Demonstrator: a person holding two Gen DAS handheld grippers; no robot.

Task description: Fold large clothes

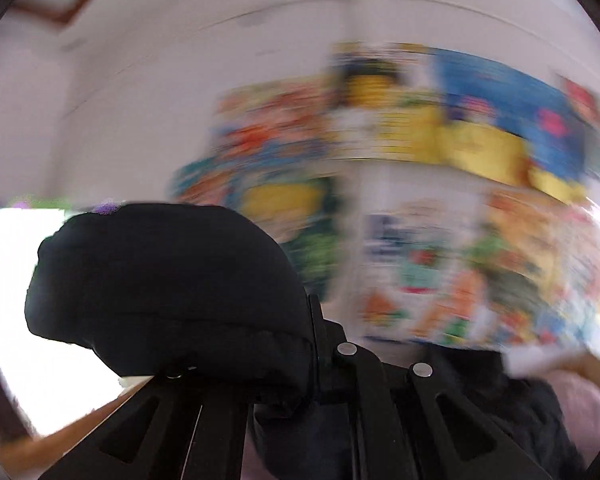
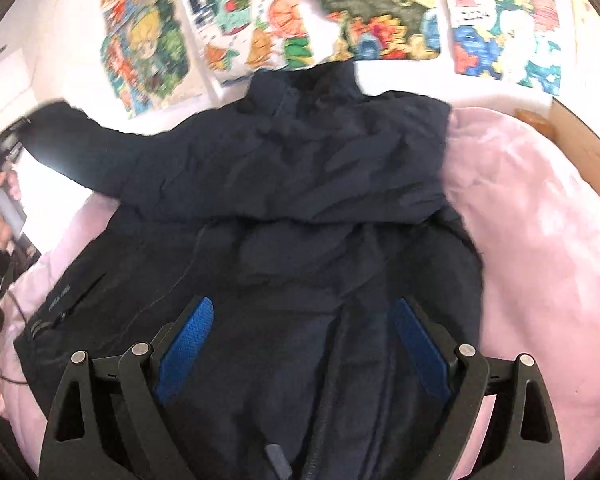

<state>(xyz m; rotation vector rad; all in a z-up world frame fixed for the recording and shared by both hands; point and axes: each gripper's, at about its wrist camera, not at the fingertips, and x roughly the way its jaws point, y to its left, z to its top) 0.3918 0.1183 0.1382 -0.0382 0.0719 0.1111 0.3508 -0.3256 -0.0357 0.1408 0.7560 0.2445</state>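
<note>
Left wrist view: heavy motion blur; wall posters point(image 1: 420, 200) unreadable. Left gripper point(image 1: 300, 360) fingertips hidden under dark cloth; jaws closed together, clamped on the sleeve point(image 1: 168, 284) of the jacket. Right wrist view: navy jacket point(image 2: 300, 200) lies spread on a pink blanket point(image 2: 540, 240), collar toward the wall, sleeve lifted at left. Right gripper point(image 2: 300, 352) fingers wide apart above the hem, 2 blue pads point(image 2: 188, 344) bare.
</note>
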